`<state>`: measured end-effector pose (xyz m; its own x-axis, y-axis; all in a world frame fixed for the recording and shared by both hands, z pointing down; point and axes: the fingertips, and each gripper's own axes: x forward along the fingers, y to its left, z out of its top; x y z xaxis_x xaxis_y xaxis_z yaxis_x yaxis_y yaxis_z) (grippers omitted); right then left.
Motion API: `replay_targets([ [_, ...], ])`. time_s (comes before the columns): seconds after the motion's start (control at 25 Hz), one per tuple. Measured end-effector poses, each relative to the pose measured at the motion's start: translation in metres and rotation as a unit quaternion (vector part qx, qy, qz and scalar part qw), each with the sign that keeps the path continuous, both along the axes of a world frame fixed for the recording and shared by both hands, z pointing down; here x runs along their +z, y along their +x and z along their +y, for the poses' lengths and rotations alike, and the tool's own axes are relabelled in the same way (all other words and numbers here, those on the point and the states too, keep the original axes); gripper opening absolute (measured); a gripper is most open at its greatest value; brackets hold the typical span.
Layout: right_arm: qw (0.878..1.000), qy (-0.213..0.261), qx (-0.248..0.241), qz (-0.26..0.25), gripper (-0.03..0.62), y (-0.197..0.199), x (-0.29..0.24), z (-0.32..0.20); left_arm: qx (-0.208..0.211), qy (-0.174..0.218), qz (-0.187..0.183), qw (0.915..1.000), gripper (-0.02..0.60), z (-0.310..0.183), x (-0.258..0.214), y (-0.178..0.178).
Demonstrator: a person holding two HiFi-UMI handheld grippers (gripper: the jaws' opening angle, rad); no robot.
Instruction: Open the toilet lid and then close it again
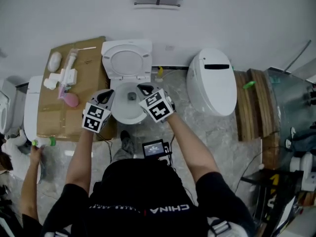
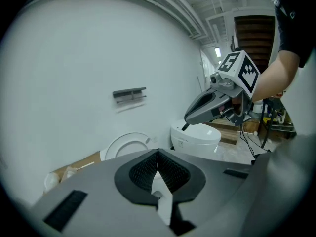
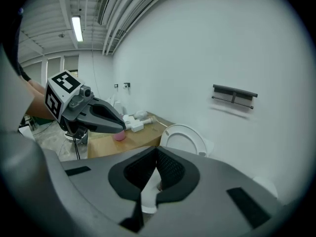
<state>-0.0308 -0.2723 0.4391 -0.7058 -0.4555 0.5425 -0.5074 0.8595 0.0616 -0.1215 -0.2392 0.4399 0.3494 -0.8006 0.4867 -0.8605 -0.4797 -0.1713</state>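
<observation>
**Head view: shut tongs at open toilet**

Head view: both forearms reach toward 12 o'clock. The left tongs [image 1: 105, 97] and right tongs [image 1: 145, 89] sit at 9 and 1 o'clock of the bowl [image 1: 129, 113], with the toilet lid [image 1: 127, 62] raised beyond.
Left gripper view: jaws together, empty.
Right gripper view: the same, with cardboard [image 3: 104, 144] at 9 o'clock.

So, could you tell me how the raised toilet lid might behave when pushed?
The lid looks like rigid plastic, so it probably won't flex. Standing up behind the bowl, it seems hinged and should swing, not slide. Once tipped forward it may slam.
</observation>
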Motion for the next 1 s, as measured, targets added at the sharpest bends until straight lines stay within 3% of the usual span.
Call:
replay_targets([
  [0.56, 0.998, -0.012, 0.061, 0.022, 0.014, -0.071, 0.009, -0.088, 0.075, -0.018, 0.004, 0.997, 0.009, -0.101, 0.016, -0.075],
  [1.0, 0.999, -0.018, 0.032, 0.026, 0.014, -0.065, 0.011, -0.122, 0.048, -0.021, 0.003, 0.9986, 0.009, -0.133, 0.013, -0.064],
])
